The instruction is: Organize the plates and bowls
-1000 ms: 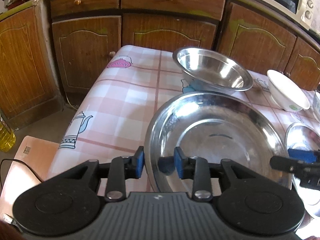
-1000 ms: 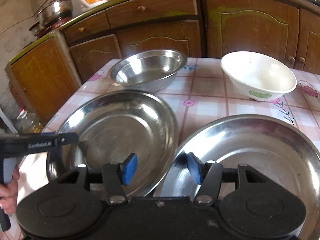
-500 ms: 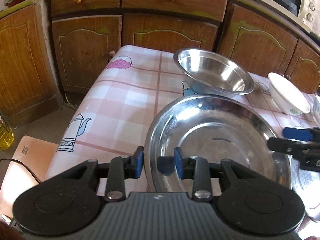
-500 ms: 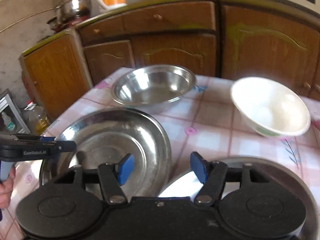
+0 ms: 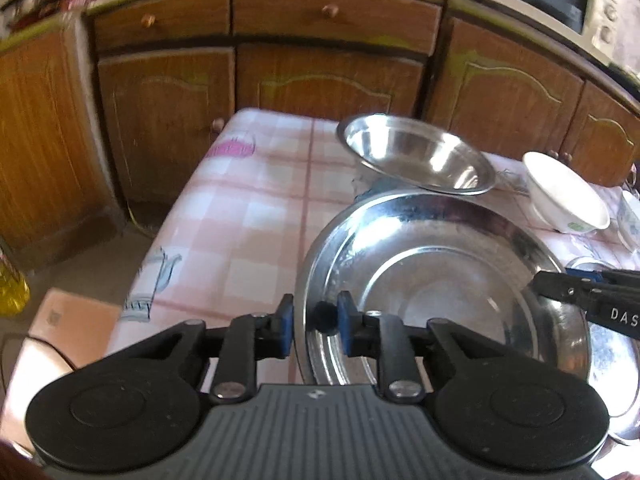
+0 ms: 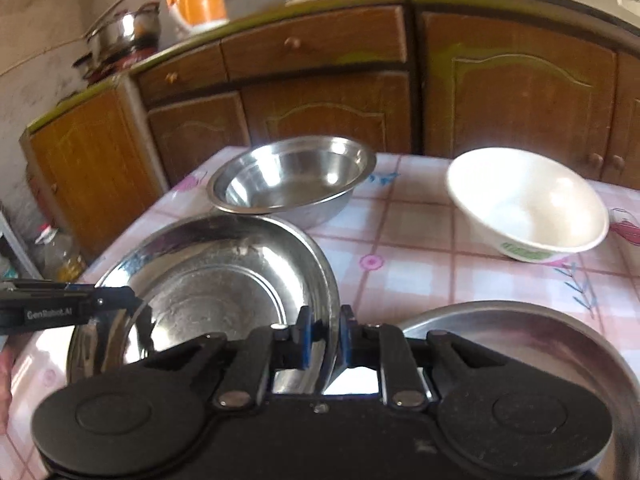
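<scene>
The left gripper point(image 5: 313, 326) is gripping the left rim of the steel plate point(image 5: 432, 280); its jaws have just been closing, with the rim between the blue pads. The right gripper point(image 6: 323, 338) is gripping the right rim of the same plate point(image 6: 216, 280); its jaws have just been closing, and the rim is standing between the pads.

The plate is sitting at the near left part of the counter point(image 5: 248, 208), which is carrying a pink checked cloth. In the right wrist view the plate's right edge is appearing slightly raised; whether it is clear of the counter cannot be told.

A second steel plate point(image 6: 520, 328) is lying just beside the held plate, on its right. Its rim point(image 5: 616, 364) is showing at the right edge of the left wrist view.

A steel bowl point(image 6: 292, 178) is standing upright just behind the held plate. A white bowl point(image 6: 524, 204) is standing upright to the right of the steel bowl, apart from it.

Wooden cabinets point(image 6: 328, 80) are standing behind the counter.
</scene>
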Available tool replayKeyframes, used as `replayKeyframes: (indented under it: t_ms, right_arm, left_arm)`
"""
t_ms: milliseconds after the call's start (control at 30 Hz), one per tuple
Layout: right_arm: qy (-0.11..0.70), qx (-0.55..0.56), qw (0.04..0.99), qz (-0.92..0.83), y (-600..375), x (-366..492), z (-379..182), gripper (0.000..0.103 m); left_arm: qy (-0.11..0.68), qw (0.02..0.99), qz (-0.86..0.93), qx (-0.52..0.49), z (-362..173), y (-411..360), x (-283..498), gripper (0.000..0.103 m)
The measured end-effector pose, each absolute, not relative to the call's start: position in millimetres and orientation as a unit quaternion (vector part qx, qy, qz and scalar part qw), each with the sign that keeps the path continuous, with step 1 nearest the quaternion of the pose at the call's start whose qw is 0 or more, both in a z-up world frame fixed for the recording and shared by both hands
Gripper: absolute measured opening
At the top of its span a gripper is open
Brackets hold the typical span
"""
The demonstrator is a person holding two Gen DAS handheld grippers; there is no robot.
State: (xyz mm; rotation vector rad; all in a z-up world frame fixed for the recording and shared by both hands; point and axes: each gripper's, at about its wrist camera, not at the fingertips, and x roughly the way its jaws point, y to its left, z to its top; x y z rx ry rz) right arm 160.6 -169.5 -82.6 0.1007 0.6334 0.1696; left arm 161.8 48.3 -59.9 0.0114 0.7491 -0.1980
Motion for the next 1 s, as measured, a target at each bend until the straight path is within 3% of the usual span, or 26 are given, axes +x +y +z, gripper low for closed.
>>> replayKeyframes:
  t_ms: [1000]
  right_arm:
    - [0.273, 0.023, 0.958, 0.083, -175, 28, 13, 0.019]
  left_arm:
    - [0.32, 0.943, -0.085, 0.024, 23, 32, 47, 0.024]
